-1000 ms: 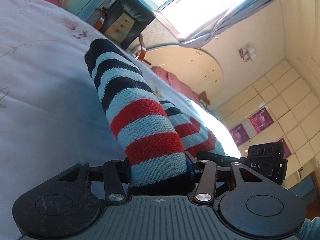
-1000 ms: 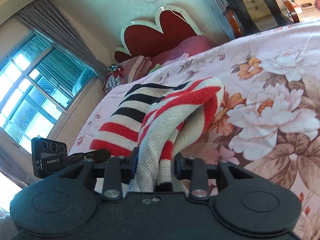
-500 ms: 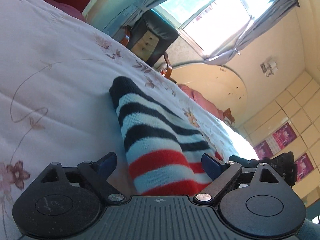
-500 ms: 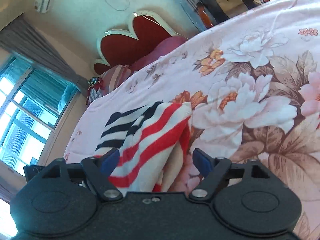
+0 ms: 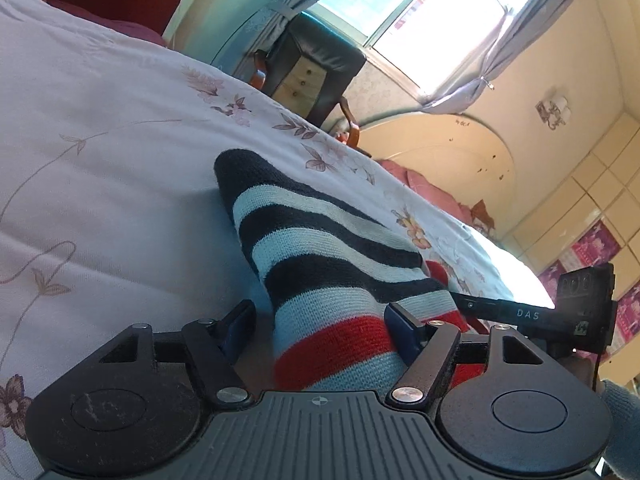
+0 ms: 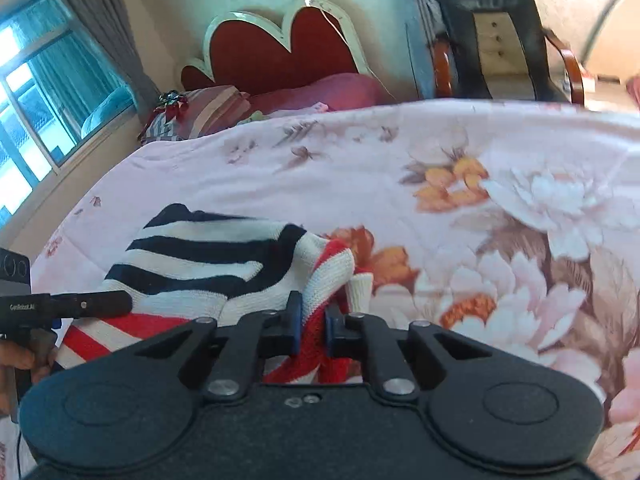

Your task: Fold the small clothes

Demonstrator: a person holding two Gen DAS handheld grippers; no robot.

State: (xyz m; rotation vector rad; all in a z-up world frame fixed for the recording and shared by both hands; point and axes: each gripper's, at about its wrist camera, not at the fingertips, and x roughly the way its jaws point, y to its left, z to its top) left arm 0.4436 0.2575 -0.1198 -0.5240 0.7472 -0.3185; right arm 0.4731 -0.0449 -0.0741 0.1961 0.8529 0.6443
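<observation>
Striped garment (image 5: 320, 280) btwn open left tool (image 5: 320, 320) jaws

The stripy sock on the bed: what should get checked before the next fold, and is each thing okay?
1. Right gripper has a grip: ok. Its fingers have just been closing and now pinch the red edge of the sock.
2. Left gripper has a grip: not ok. Its fingers have just been closing, but a gap shows beside the left one.
3. Sock rests on the bedspread: ok.
4. Sock lies flat: not ok, the red edge is bunched up at the right gripper.
5. Space on the bedspread beyond the sock: ok.
6. Second sock underneath: cannot tell.
</observation>
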